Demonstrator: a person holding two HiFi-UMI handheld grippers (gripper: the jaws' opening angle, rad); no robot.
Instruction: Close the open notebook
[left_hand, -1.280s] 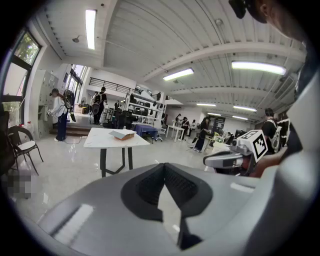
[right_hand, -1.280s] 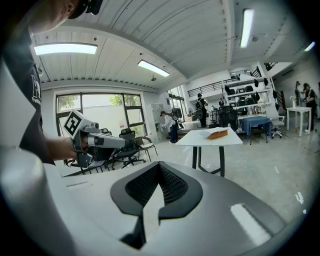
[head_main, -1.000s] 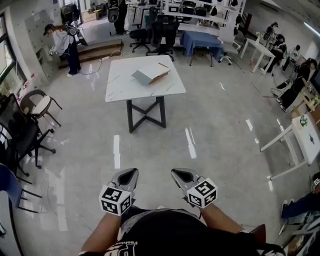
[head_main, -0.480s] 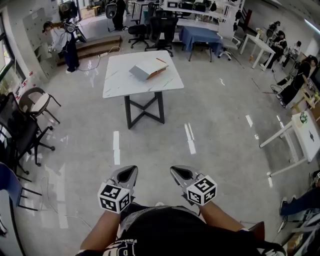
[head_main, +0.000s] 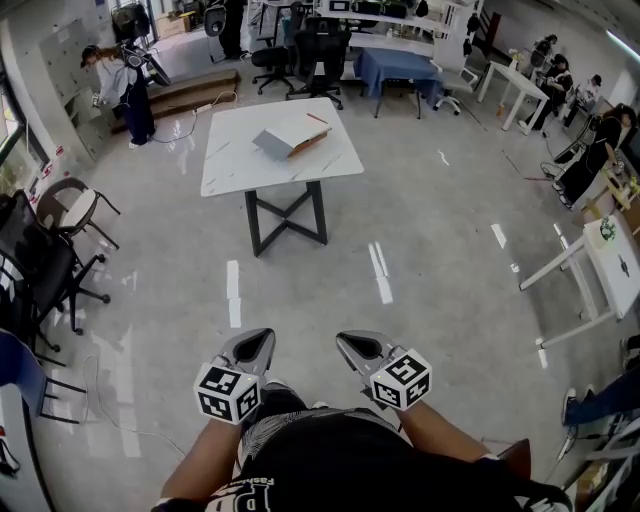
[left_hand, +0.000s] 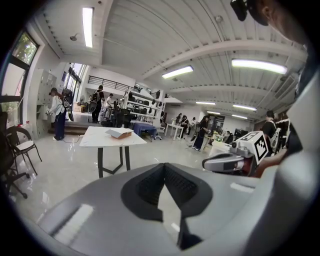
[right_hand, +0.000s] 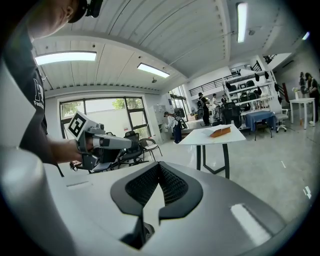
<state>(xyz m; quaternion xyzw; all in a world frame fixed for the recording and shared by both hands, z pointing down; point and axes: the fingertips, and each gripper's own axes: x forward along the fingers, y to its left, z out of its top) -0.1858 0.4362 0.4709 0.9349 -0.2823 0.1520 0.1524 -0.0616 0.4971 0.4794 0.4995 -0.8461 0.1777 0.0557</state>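
Note:
The notebook lies open on a white square table far ahead of me, across the floor. It shows a grey half and a brown half. The left gripper view shows the notebook small on the table, as does the right gripper view, where the notebook looks brown. My left gripper and right gripper are held close to my body, side by side. Both are shut and hold nothing. Each points forward, well short of the table.
Bare glossy floor lies between me and the table. Chairs stand at the left. A white desk stands at the right. Office chairs and a blue-draped table are behind the notebook's table. People stand at the far left and right.
The table and notebook have drifted slightly left and up in the head view. Both grippers keep the same shut pose near my body.

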